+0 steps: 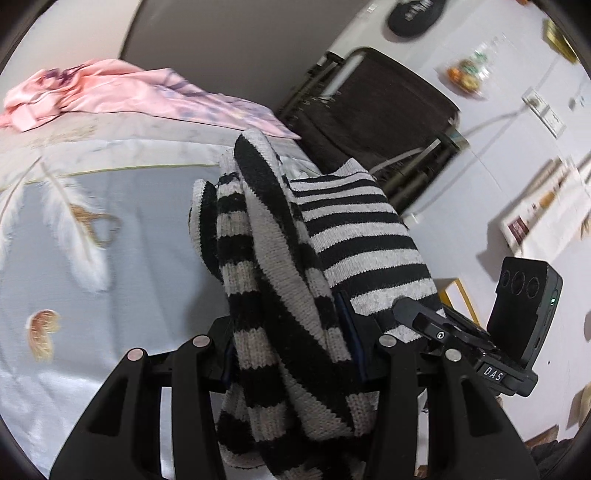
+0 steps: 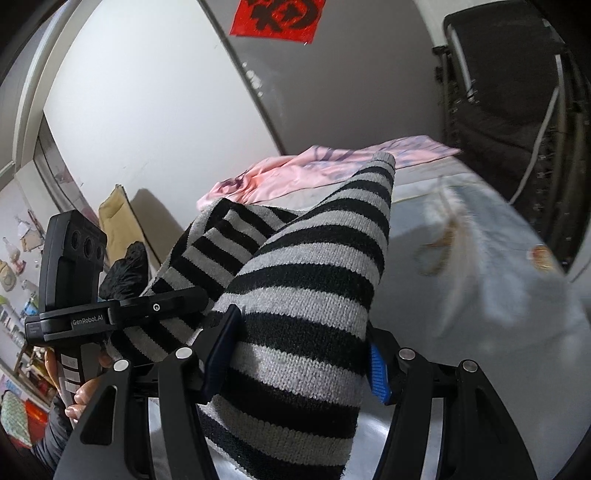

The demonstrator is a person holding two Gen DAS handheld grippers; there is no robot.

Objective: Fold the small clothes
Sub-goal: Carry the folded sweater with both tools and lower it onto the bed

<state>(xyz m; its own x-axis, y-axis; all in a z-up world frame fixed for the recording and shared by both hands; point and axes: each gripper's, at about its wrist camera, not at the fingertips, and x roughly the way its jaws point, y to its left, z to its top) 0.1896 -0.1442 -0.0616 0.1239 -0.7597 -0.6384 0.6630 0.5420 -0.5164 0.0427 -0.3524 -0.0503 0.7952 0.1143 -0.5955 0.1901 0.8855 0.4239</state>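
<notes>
A black-and-grey striped knit garment (image 1: 280, 258) hangs lifted above the bed, held by both grippers. My left gripper (image 1: 291, 343) is shut on a bunched fold of it, and the cloth drapes down between the fingers. In the right wrist view the same striped knit (image 2: 306, 288) is clamped thick between the blue pads (image 2: 378, 373) of my right gripper (image 2: 299, 347), which is shut on it. The other gripper (image 2: 122, 306) shows at the left of that view, held by a hand (image 2: 83, 395). A pink garment (image 1: 110, 96) lies crumpled at the far side of the bed.
The bed (image 1: 110, 240) has a pale blue cover printed with white feathers. A dark folding chair (image 1: 380, 107) stands just past the bed's far edge. A white wall (image 2: 147, 92) with a red paper sign (image 2: 277, 16) rises behind.
</notes>
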